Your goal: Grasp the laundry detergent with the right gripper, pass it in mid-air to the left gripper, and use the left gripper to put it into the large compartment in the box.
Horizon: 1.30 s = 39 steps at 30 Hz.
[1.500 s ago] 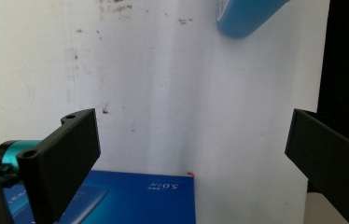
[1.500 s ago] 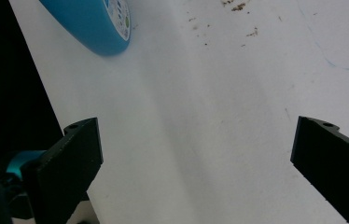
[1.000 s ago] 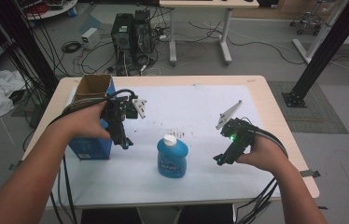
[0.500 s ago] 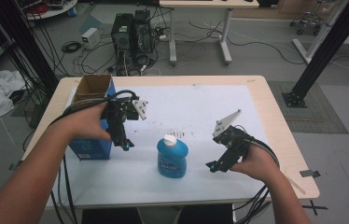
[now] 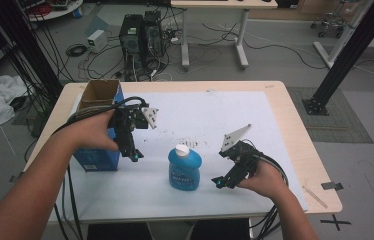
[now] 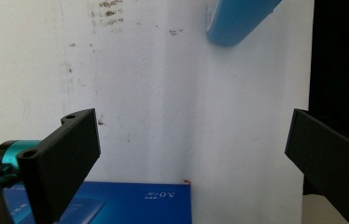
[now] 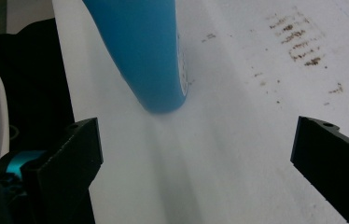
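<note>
Bottles number one: a blue bottle (image 5: 184, 169) with a white cap stands upright on the white sheet (image 5: 210, 117) that covers most of the table (image 5: 295, 135), and it serves as the landmark for the rest. Boxes number one as well: a blue cardboard box (image 5: 96, 155) stands to the left of the bottle, near it but apart, with its brown top flaps open; what lies inside cannot be told from the high view.

Grippers number two. The left gripper (image 5: 134, 156) hangs between the bottle and the box, close against the box's right side and just left of the bottle, pointing down at the sheet. In the left gripper view its two black jaws stand wide apart with nothing between them; the box's blue printed face (image 6: 116, 203) lies below them and the bottle's base (image 6: 238, 21) shows at the top edge, well beyond the jaw tips. The right gripper (image 5: 218, 184) sits just right of the bottle, low near the sheet, angled toward the bottle's foot without touching it. In the right gripper view its jaws are likewise spread wide and empty, with the bottle's blue body (image 7: 140, 51) ahead and to the left of the gap, and dark smudges (image 7: 303, 42) on the sheet beyond.
</note>
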Available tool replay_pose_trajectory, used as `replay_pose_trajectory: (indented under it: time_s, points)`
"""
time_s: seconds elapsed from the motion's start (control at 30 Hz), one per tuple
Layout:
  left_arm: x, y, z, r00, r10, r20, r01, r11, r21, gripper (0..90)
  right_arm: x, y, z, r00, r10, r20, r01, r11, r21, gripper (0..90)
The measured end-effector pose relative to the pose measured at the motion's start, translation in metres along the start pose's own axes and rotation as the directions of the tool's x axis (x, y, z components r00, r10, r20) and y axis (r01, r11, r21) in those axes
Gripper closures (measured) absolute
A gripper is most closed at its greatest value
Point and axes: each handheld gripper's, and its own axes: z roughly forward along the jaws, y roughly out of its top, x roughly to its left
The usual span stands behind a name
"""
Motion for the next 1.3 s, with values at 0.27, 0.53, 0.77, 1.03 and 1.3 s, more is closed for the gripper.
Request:
replay_pose_trajectory:
  time_s: [0.27, 0.53, 0.77, 1.03, 1.3]
  points:
    - [-0.001, -0.001, -0.002, 1.0, 0.004, -0.006, -0.004, 1.0, 0.001, 3.2, 0.005, 0.007, 0.013, 0.9992, -0.025, -0.031, 0.024, 0.999, -0.031, 1.1]
    - [-0.004, -0.002, -0.005, 0.9999, 0.01, -0.002, -0.01, 0.9998, -0.02, 3.2, 0.008, 0.013, 0.027, 0.9981, -0.045, -0.043, 0.042, 0.997, -0.061, 1.1]
    - [-0.007, -0.001, -0.005, 0.9998, 0.018, 0.0, -0.018, 0.9996, -0.023, 3.2, 0.01, 0.015, 0.036, 0.9975, -0.057, -0.041, 0.054, 0.994, -0.09, 1.1]
    - [-0.009, -0.003, -0.005, 0.9998, 0.019, 0.003, -0.018, 0.9998, -0.012, 3.2, 0.011, 0.014, 0.048, 0.9971, -0.057, -0.049, 0.05, 0.99, -0.131, 1.1]
    - [-0.012, -0.003, -0.005, 0.9998, 0.019, -0.004, -0.02, 0.9998, -0.006, 3.2, 0.012, 0.013, 0.058, 0.9978, -0.056, -0.036, 0.049, 0.983, -0.177, 1.1]
